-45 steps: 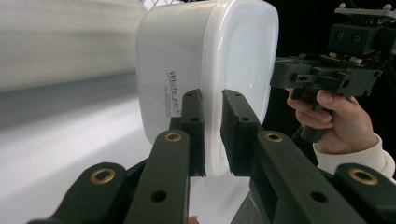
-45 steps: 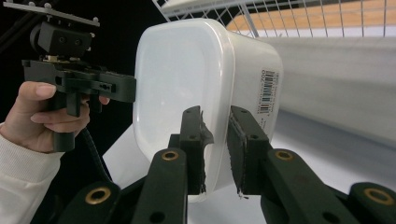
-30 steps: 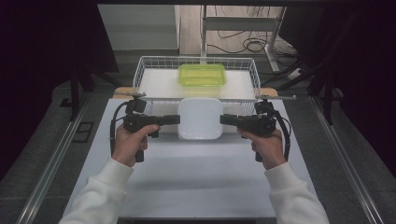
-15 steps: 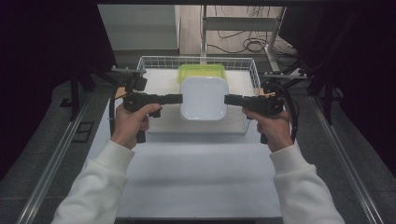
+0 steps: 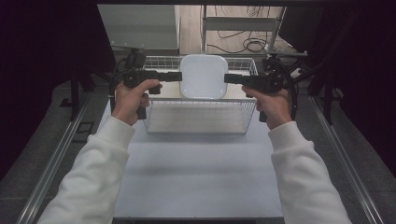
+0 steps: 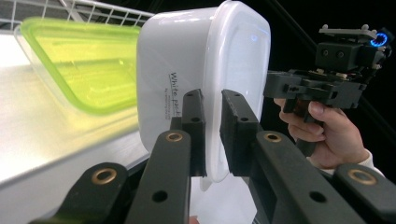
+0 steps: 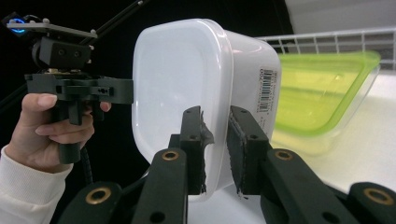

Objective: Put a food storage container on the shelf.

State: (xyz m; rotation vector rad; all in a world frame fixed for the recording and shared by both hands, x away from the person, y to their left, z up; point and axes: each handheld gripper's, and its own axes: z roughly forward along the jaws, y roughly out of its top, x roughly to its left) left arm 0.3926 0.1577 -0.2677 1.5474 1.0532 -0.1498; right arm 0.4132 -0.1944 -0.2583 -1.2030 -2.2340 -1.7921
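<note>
- Since the picture half a second back, both grippers and the white box (image 5: pixel 203 76) have travelled from the middle of the high view up to its upper centre, so the box now hangs over the wire basket (image 5: pixel 201 125) instead of the table (image 5: pixel 196 177).
- Left gripper (image 5: pixel 175 76) is clenched on the box's left rim; in the left gripper view its 2 jaws pinch the lip of the lid (image 6: pixel 236 70) at centre frame, 1 jaw on each face.
- Right gripper (image 5: pixel 230 78) grasps the opposite rim the same way, seen at centre of the right gripper view with the rim (image 7: pixel 218 116) between the jaws.
- Gripping from 2 opposite edges likely keeps the wide box level and stops it swinging, since each jaw pair bites only a thin lip.
- Beyond the box, a green-lidded box (image 6: pixel 77 65) lies flat on the basket floor, upper left in the left gripper view and at right in the right gripper view (image 7: pixel 322 93).
- Holding the white box raised makes sense: it has to clear the basket's front wall and come down without striking the green one.
- My judgement: the carry is nearly done, and lowering onto or beside the green-lidded box remains.
</note>
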